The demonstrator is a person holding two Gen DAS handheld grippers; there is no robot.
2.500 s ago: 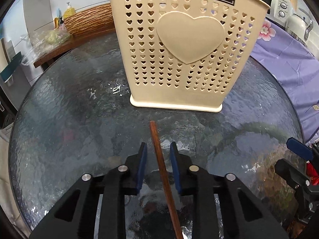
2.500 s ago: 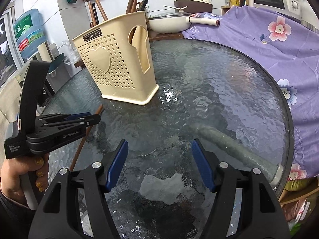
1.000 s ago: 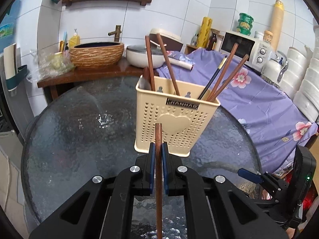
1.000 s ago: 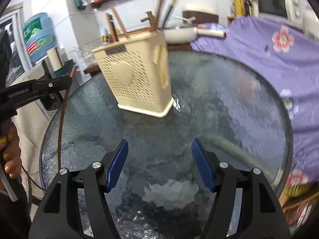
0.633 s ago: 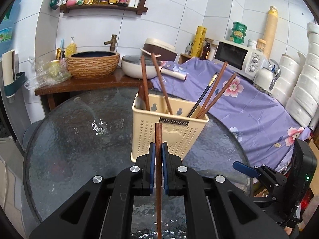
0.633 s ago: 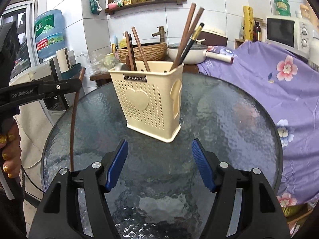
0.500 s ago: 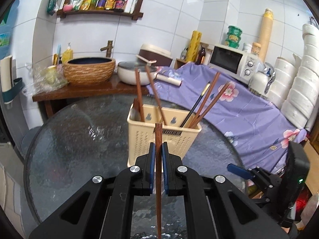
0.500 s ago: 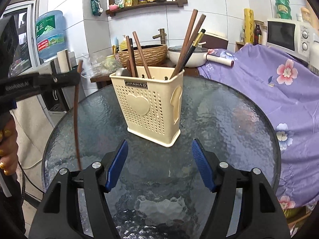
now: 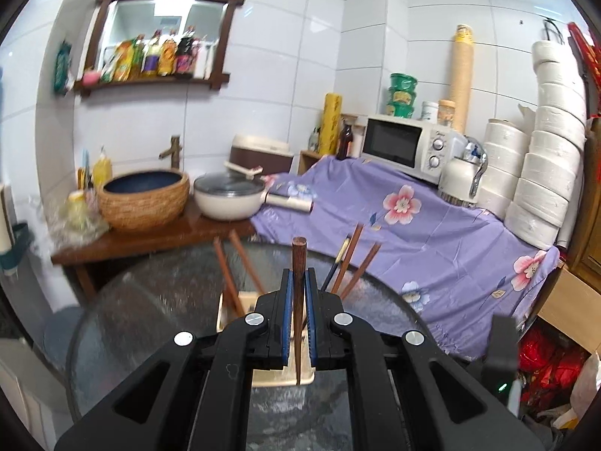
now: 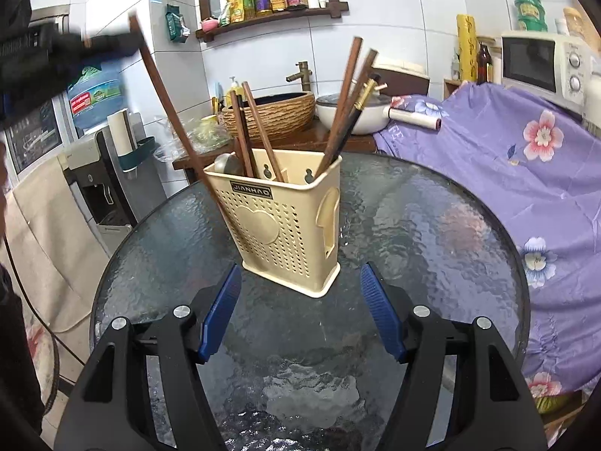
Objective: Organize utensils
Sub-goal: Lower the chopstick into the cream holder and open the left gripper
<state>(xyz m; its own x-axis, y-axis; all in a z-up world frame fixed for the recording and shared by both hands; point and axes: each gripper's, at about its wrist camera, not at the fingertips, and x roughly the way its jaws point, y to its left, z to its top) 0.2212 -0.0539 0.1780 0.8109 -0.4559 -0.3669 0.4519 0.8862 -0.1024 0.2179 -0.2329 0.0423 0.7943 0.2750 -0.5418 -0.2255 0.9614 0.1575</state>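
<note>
Between the left hand-held gripper's (image 9: 297,315) pads, apparently upright: a chopstick (image 9: 298,263).

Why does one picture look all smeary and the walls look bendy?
Left wrist view: the bottle shelf and glass table are smeared with motion blur, while the tool and its chopstick are sharp. Right wrist view: mostly crisp, only the other tool is blurred. Both: the fisheye lens curves the wall tiles.

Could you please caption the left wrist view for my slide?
Left gripper clamps a brown chopstick above the cream utensil holder.
</note>
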